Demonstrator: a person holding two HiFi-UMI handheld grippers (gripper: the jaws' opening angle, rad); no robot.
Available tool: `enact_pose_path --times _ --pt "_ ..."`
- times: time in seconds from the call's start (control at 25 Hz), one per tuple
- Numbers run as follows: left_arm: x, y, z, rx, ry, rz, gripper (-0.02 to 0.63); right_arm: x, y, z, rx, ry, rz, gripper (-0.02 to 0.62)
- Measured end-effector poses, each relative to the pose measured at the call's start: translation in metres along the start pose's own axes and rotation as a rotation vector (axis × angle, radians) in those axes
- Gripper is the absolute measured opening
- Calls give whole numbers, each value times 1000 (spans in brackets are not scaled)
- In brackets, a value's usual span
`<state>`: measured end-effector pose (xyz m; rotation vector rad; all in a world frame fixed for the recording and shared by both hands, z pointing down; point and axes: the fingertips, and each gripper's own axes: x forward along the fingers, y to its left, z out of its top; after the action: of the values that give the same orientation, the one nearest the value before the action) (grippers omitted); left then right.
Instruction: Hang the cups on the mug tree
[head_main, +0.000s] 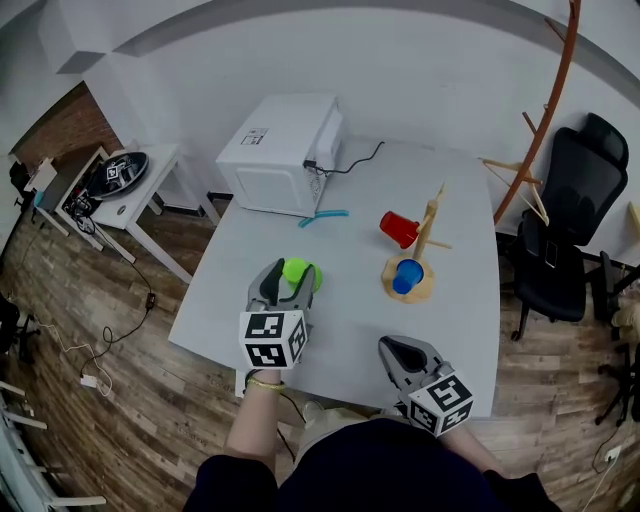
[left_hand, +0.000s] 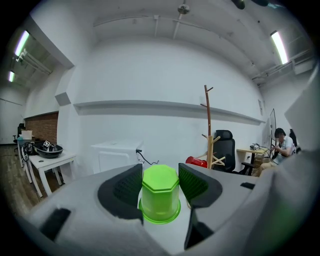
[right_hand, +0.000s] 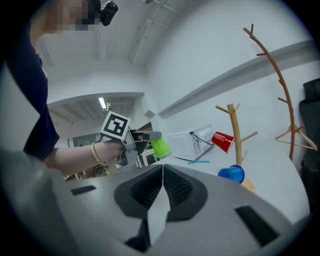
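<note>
Microwave (head_main: 285, 150): it stands at the far left of the bench (head_main: 345, 325), well apart from everything else, and looks unlikely to get in the way.
Left gripper (head_main: 292, 278): its jaws are set wide and pressed against the two sides of the green cup (left_hand: 160, 195). The cup is held off the bench, base uppermost, and is well short of the tree.
Grip hazard: the cup wall is smooth and tapered. A jolt, or a turn of the wrist to line it up with a peg, could let it swivel or slip out between the pads.
Teal strip (head_main: 322, 216): it lies flat on the bench between the microwave and the tree, and a low pass could sweep it aside.
Red cup (head_main: 398, 228): it hangs tilted on a peg on the tree's left side, the side the green cup would probably come from. A brush from the cup or a jaw could knock it off.
Blue cup (head_main: 407, 276): it sits low at the tree's foot. I cannot tell whether it is hung or resting on the base, but it crowds the lower pegs.
Mug tree (head_main: 432, 215): it has a slender wooden stem on a small round base, and nothing steadies it. A sideways push while hooking the cup on could slide or tip it, along with both cups.
Right gripper (right_hand: 162, 175): its jaws are closed together on nothing. It is near the bench's front edge, well apart from the tree, too far to brace it.
</note>
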<state>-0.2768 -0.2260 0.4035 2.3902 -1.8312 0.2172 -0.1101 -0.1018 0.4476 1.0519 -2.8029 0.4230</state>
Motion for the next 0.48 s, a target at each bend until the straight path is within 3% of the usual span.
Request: enact_pose_path --times 0.48 --pt "10 -52 44 20 -50 -28 239 -25 -24 -1 -8 -12 30 29"
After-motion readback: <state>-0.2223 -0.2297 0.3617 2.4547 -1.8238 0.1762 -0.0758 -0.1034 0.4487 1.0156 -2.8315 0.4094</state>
